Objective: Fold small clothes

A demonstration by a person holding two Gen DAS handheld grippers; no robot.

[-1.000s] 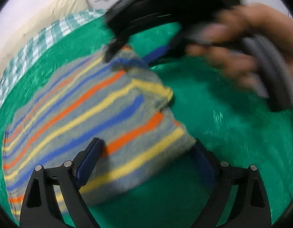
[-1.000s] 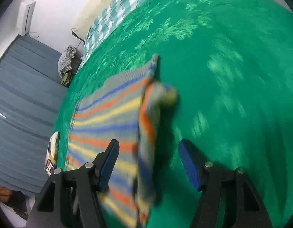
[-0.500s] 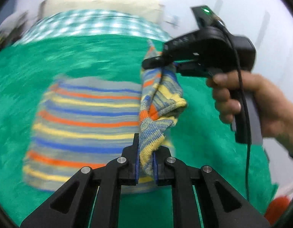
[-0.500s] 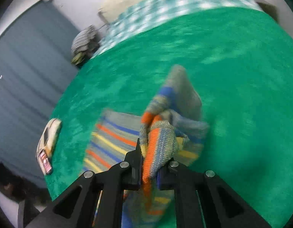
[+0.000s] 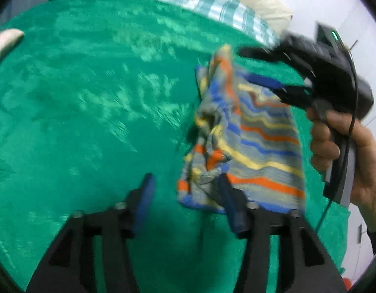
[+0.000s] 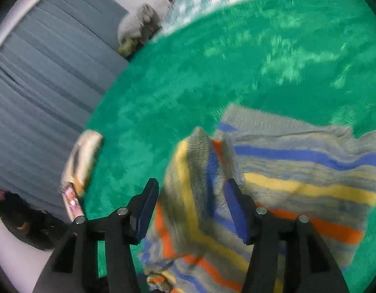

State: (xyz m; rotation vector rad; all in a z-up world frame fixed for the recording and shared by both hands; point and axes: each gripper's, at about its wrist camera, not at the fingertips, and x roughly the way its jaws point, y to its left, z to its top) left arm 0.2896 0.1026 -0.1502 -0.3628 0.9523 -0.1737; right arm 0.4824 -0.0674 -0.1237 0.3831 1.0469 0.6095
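Left wrist view: left gripper (image 5: 185,195) now gaping, no longer pinching the one striped garment (image 5: 246,141) lying bunched right on the green blanket (image 5: 90,122). Right wrist view: right gripper (image 6: 191,207) likewise spread apart, straddling a garment fold; one phone (image 6: 80,168) left.

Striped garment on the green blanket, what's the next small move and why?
Probably draw both grippers back and check the fold. The left gripper and right gripper are open, and the striped garment lies doubled over on the green blanket with a bunched edge.
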